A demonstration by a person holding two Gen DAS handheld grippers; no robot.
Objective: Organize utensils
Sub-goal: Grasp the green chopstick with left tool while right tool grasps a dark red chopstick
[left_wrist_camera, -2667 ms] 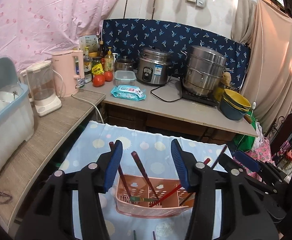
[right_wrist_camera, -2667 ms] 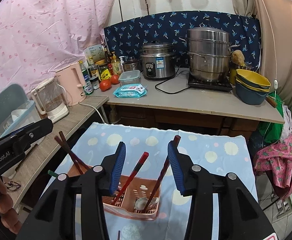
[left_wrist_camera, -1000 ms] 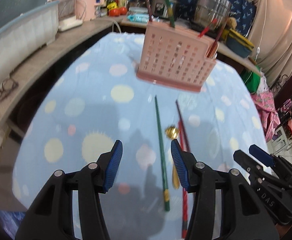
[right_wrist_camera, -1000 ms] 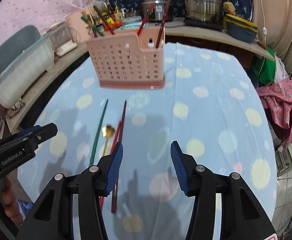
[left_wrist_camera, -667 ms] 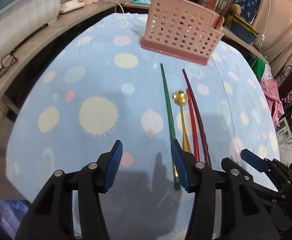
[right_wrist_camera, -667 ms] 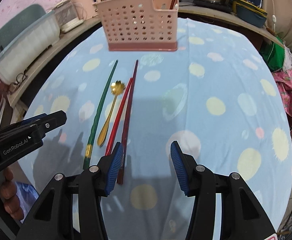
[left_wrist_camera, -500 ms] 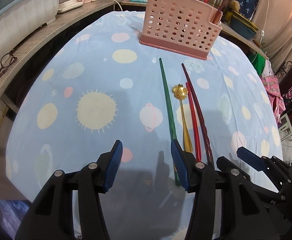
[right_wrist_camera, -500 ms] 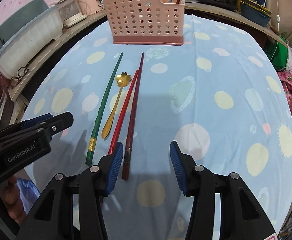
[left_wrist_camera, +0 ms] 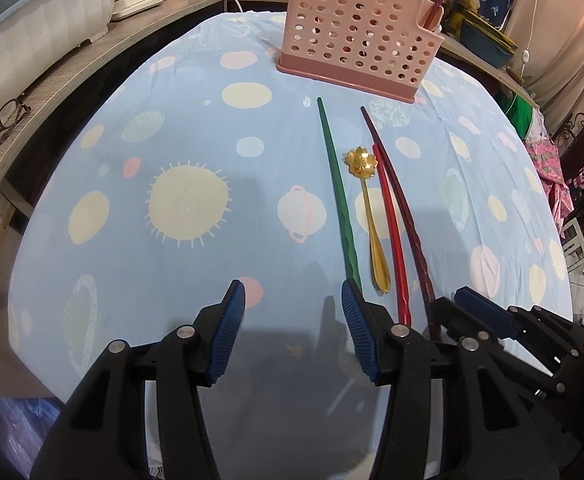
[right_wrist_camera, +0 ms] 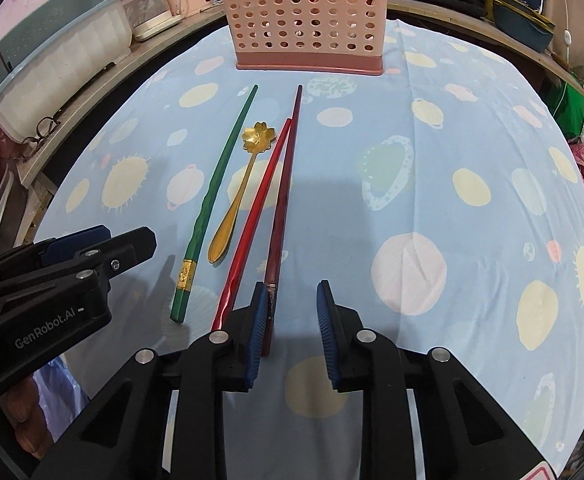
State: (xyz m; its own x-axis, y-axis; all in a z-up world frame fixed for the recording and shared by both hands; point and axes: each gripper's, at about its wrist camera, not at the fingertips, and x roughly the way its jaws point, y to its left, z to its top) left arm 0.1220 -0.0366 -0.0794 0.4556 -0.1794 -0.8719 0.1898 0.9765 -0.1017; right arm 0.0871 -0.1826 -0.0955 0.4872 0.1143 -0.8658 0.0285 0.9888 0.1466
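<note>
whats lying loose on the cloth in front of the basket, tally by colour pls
green chopstick: 1
bright red chopstick: 1
dark red chopstick: 1
gold spoon: 1
total: 4

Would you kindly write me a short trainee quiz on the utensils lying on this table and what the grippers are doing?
1. How many loose utensils lie on the blue spotted tablecloth?
2. True or false: the gold flower-bowled spoon lies between the green chopstick and the bright red chopstick.
3. Which utensil's near end sits between the closing fingers of the right gripper? A green chopstick, B spoon, C dark maroon chopstick.

Key: 1. Four, in front of the pink perforated plastic caddy. 2. True. 3. C.
</note>
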